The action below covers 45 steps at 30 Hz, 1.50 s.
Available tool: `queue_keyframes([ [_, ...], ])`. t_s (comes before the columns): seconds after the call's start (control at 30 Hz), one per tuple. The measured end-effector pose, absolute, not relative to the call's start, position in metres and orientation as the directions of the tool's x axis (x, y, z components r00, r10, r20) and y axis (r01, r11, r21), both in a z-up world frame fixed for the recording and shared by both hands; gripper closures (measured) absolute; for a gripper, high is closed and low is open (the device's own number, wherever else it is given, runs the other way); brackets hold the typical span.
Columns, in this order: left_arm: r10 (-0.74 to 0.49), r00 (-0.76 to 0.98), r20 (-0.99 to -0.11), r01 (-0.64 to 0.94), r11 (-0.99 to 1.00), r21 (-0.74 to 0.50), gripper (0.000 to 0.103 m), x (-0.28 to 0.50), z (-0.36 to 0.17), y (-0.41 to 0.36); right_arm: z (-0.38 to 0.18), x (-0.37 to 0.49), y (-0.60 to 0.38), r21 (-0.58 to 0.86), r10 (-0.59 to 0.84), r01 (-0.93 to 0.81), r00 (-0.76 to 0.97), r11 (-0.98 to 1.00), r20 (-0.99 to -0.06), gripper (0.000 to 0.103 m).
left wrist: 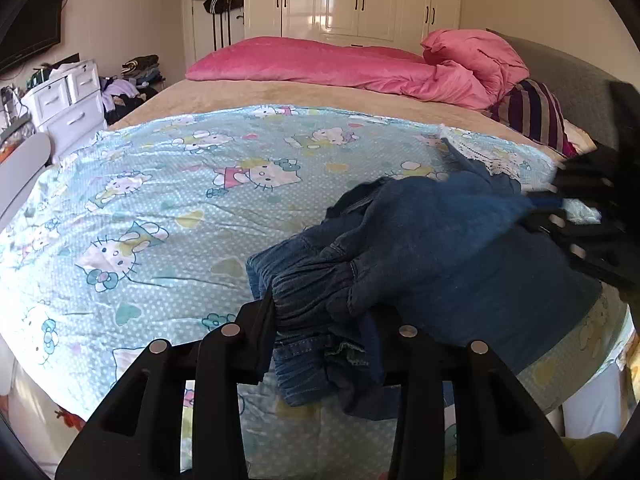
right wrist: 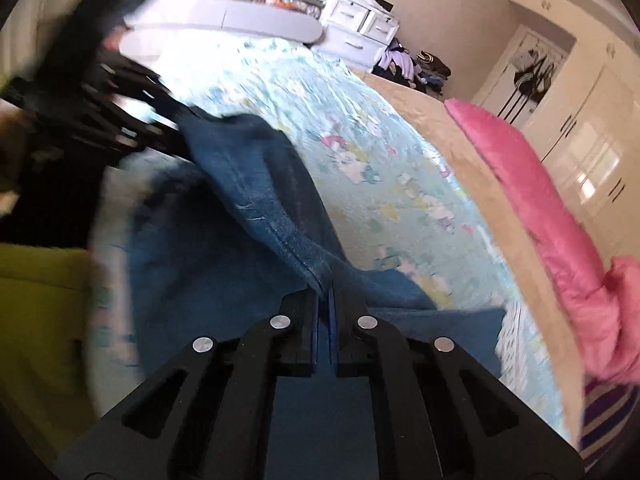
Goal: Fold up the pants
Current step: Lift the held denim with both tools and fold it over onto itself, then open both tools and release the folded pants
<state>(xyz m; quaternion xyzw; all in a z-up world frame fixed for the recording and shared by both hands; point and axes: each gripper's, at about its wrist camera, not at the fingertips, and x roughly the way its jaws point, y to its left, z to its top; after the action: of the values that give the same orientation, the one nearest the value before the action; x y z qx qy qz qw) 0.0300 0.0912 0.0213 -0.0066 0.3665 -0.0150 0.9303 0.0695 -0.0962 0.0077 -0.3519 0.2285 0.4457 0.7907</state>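
Pants: I see the jeans (left wrist: pixel 432 248) bunched on the near right part of the bed (left wrist: pixel 224 96), over its cartoon sheet (left wrist: pixel 160 184).
Left tongs (left wrist: pixel 320 332): clamped on the gathered waistband.
Right tongs (right wrist: pixel 325 300): pressed together on a seam fold.
Far: pink quilt (left wrist: pixel 340 62).

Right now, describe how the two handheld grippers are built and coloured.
Both the left gripper and right gripper are matte black plastic, with slotted, angular linkage arms joined by round silver pins. The right gripper's fingers carry blue pads. No cables or sleeves show.
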Motion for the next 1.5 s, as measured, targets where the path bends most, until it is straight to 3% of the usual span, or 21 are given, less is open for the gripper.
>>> queue_keyframes([
  [0.53,0.054,0.621,-0.782,-0.051,0.998,0.029,0.053,0.003,-0.009,0.113,-0.057,0.014,-0.098,-0.123,0.562,-0.91,0.346,0.396,-0.752,0.101],
  [0.7,0.071,0.66,-0.748,-0.156,0.987,-0.044,0.056,-0.019,0.014,0.143,-0.058,0.015,-0.101,-0.083,0.583,-0.908,0.331,0.41,-0.742,0.096],
  [0.87,-0.049,0.726,-0.686,-0.041,0.993,-0.114,0.056,-0.018,0.044,0.111,-0.056,0.011,-0.104,-0.019,0.618,-0.913,0.292,0.408,-0.73,0.086],
  [0.97,-0.096,0.696,-0.712,0.037,0.995,-0.098,0.056,-0.001,0.034,0.078,-0.047,0.008,-0.111,0.017,0.647,-0.915,0.272,0.404,-0.712,0.079],
  [1.13,0.029,0.616,-0.787,-0.009,1.0,0.03,0.056,0.018,-0.007,0.063,-0.023,0.016,-0.129,0.06,0.696,-0.879,0.33,0.472,-0.638,0.078],
  [1.2,0.027,0.607,-0.794,-0.02,1.0,0.019,0.055,0.019,-0.011,0.068,-0.019,0.027,-0.13,0.094,0.706,-0.856,0.351,0.508,-0.616,0.077],
  [1.33,0.008,0.607,-0.795,-0.029,0.999,-0.013,0.055,0.017,-0.013,0.076,-0.03,0.048,-0.116,0.11,0.651,-0.817,0.362,0.566,-0.667,0.073],
  [1.43,0.006,0.608,-0.794,-0.031,0.999,-0.016,0.055,0.017,-0.014,0.078,-0.061,0.064,-0.102,0.095,0.532,-0.781,0.325,0.617,-0.782,0.069],
  [1.5,0.002,0.608,-0.794,-0.027,0.999,-0.018,0.054,0.017,-0.015,0.077,-0.072,0.066,-0.1,0.107,0.52,-0.771,0.312,0.627,-0.795,0.069],
])
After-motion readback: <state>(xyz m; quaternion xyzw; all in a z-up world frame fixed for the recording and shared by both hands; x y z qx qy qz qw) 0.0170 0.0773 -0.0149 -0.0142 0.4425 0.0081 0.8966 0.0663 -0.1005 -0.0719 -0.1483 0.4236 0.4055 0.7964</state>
